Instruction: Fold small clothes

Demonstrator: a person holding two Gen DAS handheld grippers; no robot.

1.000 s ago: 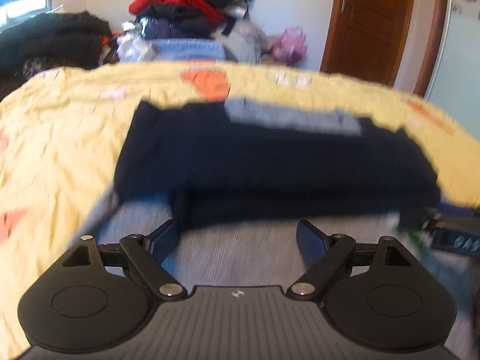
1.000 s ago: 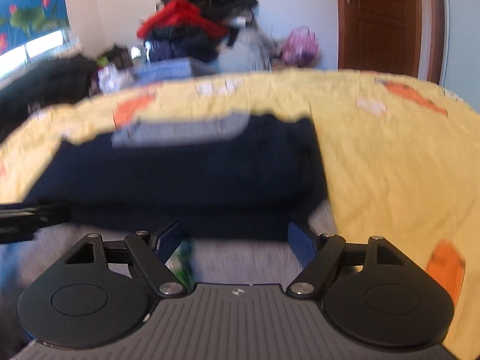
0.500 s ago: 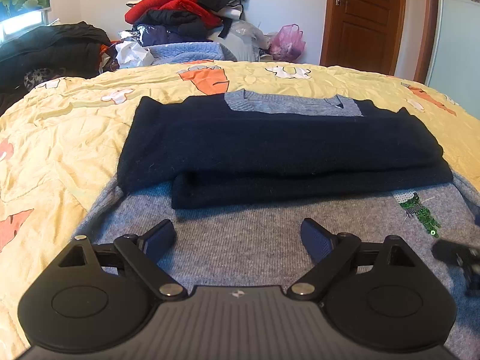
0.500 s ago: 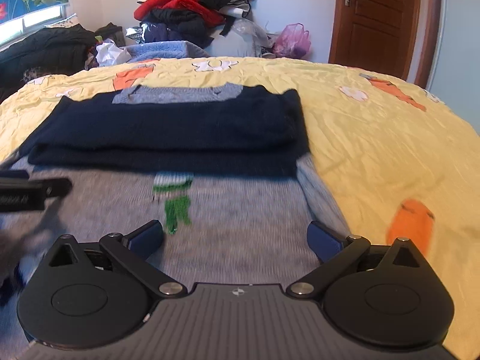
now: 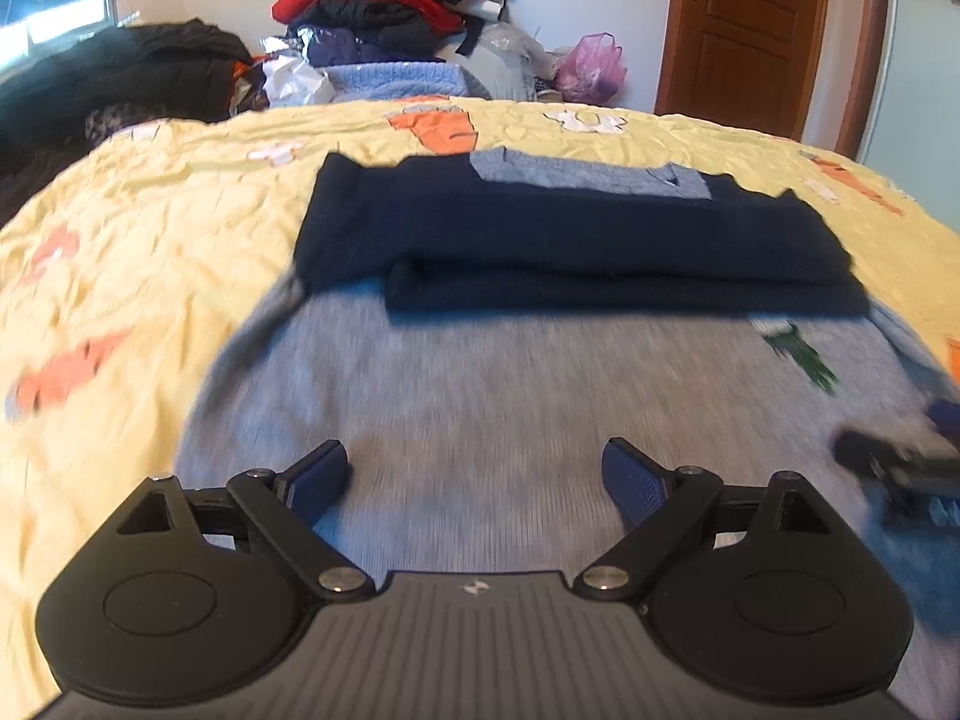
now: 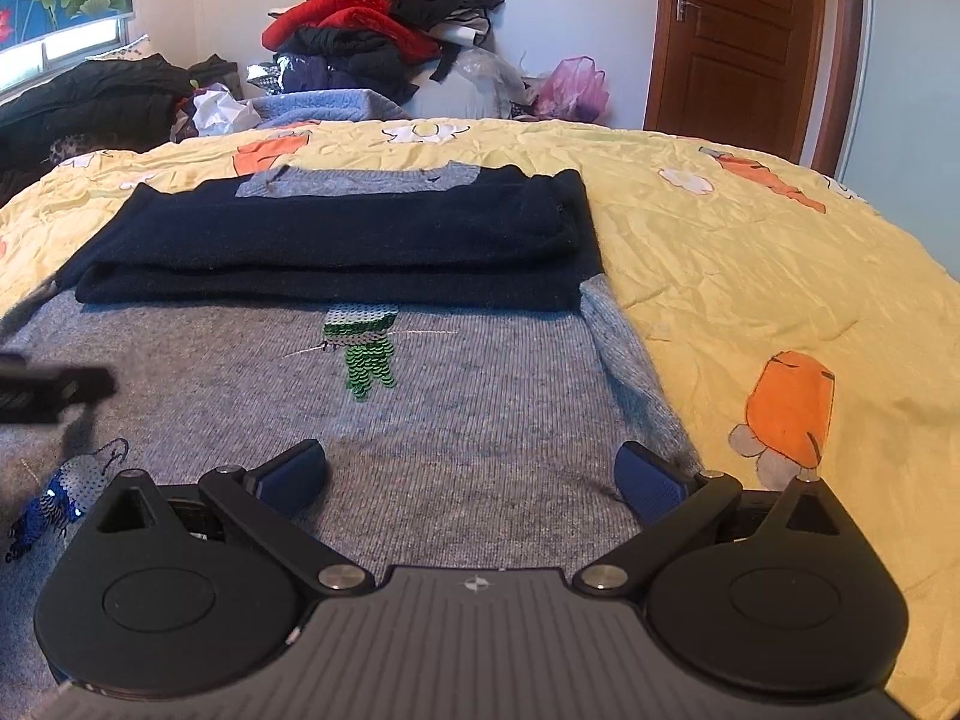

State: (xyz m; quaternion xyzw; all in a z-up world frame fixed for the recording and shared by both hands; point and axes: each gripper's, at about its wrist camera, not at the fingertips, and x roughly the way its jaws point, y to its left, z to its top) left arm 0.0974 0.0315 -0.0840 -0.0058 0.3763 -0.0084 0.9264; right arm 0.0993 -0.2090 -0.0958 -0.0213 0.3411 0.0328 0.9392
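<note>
Your left gripper (image 5: 474,471) and right gripper (image 6: 471,471) both hover over the grey knitted sweater (image 6: 468,420) with navy sleeves, spread flat on the yellow carrot-print bedspread (image 6: 750,252). Each gripper's jaws stand wide apart with nothing between them, having just been opening. The navy sleeves (image 6: 336,252) lie folded across the sweater's upper half. A green sequin figure (image 6: 363,348) shows below the sleeves.
</note>
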